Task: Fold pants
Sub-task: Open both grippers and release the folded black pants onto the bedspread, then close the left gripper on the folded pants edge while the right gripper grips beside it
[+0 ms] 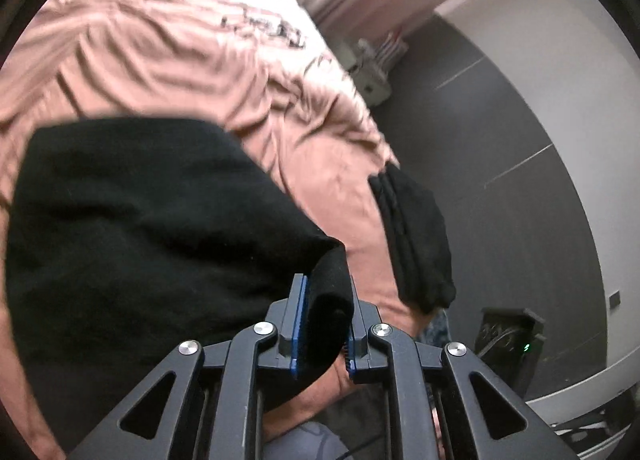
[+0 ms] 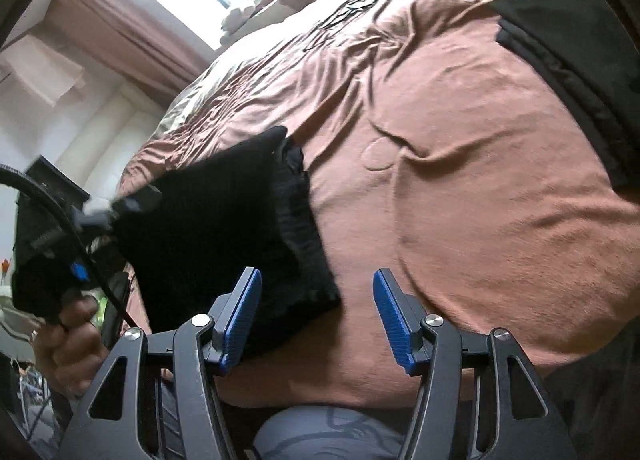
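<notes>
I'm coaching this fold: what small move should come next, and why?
Probably lay the gathered edge down onto the brown bedspread and flatten it. The left gripper is shut on a bunched fold of the black fabric pants, while the right gripper is open, holding nothing, beside the cloth.

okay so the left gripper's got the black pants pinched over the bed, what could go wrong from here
The left gripper pinches only a small bunch of the black fabric pants, so it might slip free. The right gripper is open and holds nothing, so the fold may sag or skew on the wrinkled pink-brown bedcover.
</notes>
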`<state>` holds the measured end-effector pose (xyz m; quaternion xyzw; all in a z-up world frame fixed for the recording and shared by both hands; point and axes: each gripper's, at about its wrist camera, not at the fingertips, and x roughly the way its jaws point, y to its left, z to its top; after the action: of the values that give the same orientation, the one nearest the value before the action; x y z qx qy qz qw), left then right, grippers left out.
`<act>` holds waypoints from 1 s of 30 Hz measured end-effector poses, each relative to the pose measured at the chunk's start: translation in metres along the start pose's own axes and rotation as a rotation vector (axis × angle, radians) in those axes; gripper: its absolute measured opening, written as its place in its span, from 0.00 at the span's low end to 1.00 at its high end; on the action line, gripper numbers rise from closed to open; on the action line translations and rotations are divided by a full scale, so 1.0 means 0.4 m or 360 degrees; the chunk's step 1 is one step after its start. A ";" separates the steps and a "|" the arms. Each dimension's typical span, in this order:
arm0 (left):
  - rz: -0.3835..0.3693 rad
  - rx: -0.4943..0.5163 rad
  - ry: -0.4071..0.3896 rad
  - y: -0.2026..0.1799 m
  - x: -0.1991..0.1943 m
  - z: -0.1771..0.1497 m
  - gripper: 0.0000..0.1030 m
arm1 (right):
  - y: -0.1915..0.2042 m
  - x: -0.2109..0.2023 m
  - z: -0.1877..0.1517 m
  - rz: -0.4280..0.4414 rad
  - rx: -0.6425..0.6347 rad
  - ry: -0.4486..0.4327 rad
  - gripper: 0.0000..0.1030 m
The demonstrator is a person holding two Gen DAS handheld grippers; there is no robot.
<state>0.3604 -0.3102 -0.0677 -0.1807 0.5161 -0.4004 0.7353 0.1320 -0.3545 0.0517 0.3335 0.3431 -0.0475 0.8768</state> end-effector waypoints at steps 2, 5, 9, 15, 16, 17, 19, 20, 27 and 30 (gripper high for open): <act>0.0027 -0.0012 0.0047 0.007 0.022 -0.008 0.20 | -0.008 -0.001 0.001 0.0007 0.0007 0.0001 0.55; -0.0038 -0.0025 0.0066 0.012 0.020 -0.011 0.42 | -0.013 0.003 0.010 0.0044 0.0008 0.0005 0.55; 0.0023 0.0030 -0.0008 0.002 -0.015 -0.014 0.58 | 0.001 0.016 0.020 0.0113 -0.0011 0.0013 0.55; 0.0096 -0.0046 -0.0071 0.058 -0.072 -0.021 0.58 | 0.019 0.068 0.031 0.0201 -0.0055 0.0058 0.55; 0.0105 -0.0065 -0.0079 0.071 -0.080 -0.020 0.58 | 0.025 0.082 0.033 0.0206 -0.0065 0.0077 0.55; 0.0115 -0.0080 -0.0089 0.085 -0.093 -0.021 0.58 | 0.029 0.099 0.035 0.0191 -0.0074 0.0102 0.55; 0.0163 -0.0106 -0.0119 0.116 -0.126 -0.026 0.58 | 0.031 0.132 0.040 0.0162 -0.0077 0.0144 0.55; 0.0182 -0.0121 -0.0129 0.131 -0.141 -0.029 0.58 | 0.032 0.146 0.042 0.0158 -0.0075 0.0162 0.55; 0.0263 -0.0242 -0.0174 0.241 -0.224 -0.052 0.58 | 0.069 0.209 0.056 0.0035 -0.0163 0.0225 0.12; 0.0292 -0.0295 -0.0189 0.284 -0.243 -0.064 0.58 | 0.071 0.204 0.058 0.0029 -0.0191 0.0210 0.07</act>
<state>0.3687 -0.1614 -0.0956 -0.2233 0.5208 -0.2708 0.7782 0.2159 -0.3349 0.0283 0.2859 0.3994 0.0031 0.8710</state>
